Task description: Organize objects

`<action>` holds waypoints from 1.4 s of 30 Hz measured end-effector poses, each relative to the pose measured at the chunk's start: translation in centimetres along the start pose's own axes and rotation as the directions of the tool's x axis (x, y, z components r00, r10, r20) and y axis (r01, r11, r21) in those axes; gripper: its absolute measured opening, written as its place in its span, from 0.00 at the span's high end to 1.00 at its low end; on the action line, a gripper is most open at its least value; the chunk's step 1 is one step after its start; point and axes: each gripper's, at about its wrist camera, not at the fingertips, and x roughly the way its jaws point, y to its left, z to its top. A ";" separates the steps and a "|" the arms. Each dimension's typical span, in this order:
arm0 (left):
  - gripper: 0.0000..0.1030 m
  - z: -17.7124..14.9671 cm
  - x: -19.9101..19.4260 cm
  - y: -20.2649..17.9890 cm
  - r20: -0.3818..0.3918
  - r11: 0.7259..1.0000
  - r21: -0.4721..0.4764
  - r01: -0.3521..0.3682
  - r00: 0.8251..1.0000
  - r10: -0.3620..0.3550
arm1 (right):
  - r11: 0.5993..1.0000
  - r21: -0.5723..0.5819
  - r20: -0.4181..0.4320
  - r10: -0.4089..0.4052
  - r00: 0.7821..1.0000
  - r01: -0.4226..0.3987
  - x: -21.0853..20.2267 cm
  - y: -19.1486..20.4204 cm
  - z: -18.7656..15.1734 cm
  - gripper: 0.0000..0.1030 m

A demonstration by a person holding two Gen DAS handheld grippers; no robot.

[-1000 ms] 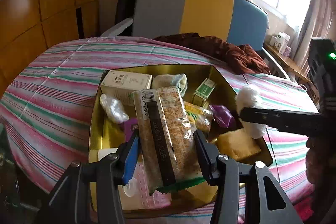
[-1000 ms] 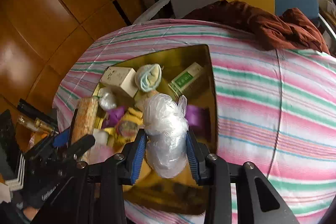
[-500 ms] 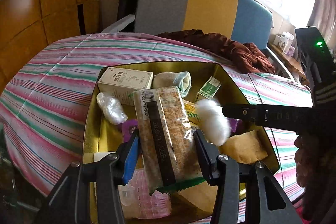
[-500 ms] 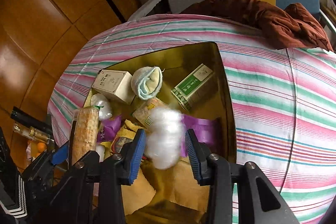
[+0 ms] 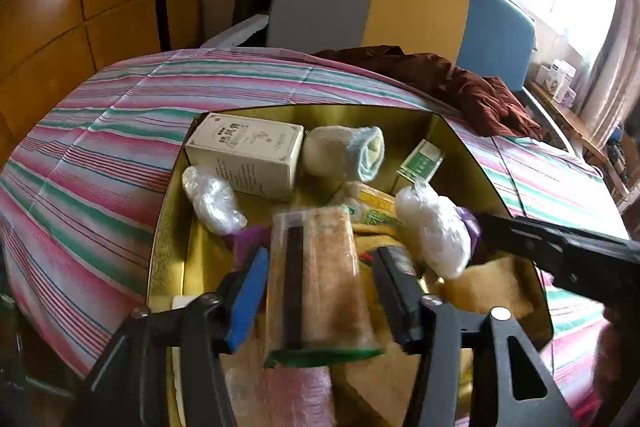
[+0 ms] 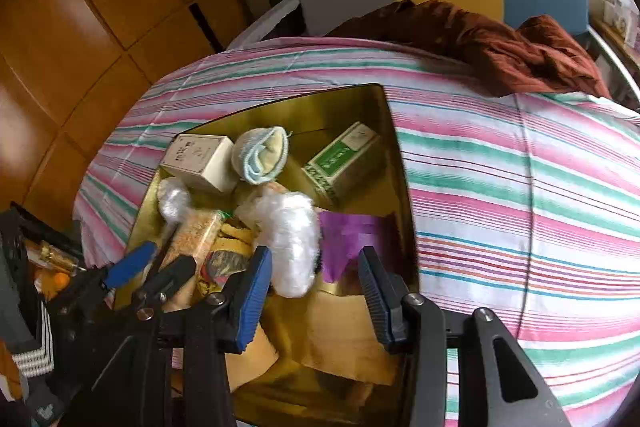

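Crinkly cracker pack [image 5: 316, 279] slid loose, light, brittle; my left gripper [image 5: 320, 291] had just widened; right gripper [image 6: 316, 291] had let go the plastic wad [image 6: 292, 247].

Cracker pack [image 5: 316, 279]: clear wrapper, long, lying lengthwise over the gold tin's [image 5: 168, 211] contents.
Plastic-wrapped bundle [image 6: 290, 243]: white, crinkled, lying beside purple wrapper [image 6: 352, 239].

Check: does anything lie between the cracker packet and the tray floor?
Yes. A pink pack and yellow cloth lie under the cracker packet, covering that near part of the tray; it would likely rest on them.
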 end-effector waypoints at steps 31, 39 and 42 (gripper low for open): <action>0.11 -1.5 -6.2 1.6 0.107 0.999 -0.025 -0.048 0.993 0.050 | 0.983 -0.092 0.129 -0.144 0.981 0.156 -3.1 3.0 -4.4 0.47; 0.00 -2.4 -8.4 1.0 0.137 0.997 -0.013 -0.071 0.988 0.072 | 0.975 -0.098 0.176 -0.182 0.967 0.202 -4.2 3.7 -5.8 0.47; 0.00 -2.6 -9.0 0.6 0.146 0.995 -0.013 -0.099 0.984 0.100 | 0.975 -0.085 0.193 -0.187 0.963 0.206 -5.1 3.3 -6.6 0.46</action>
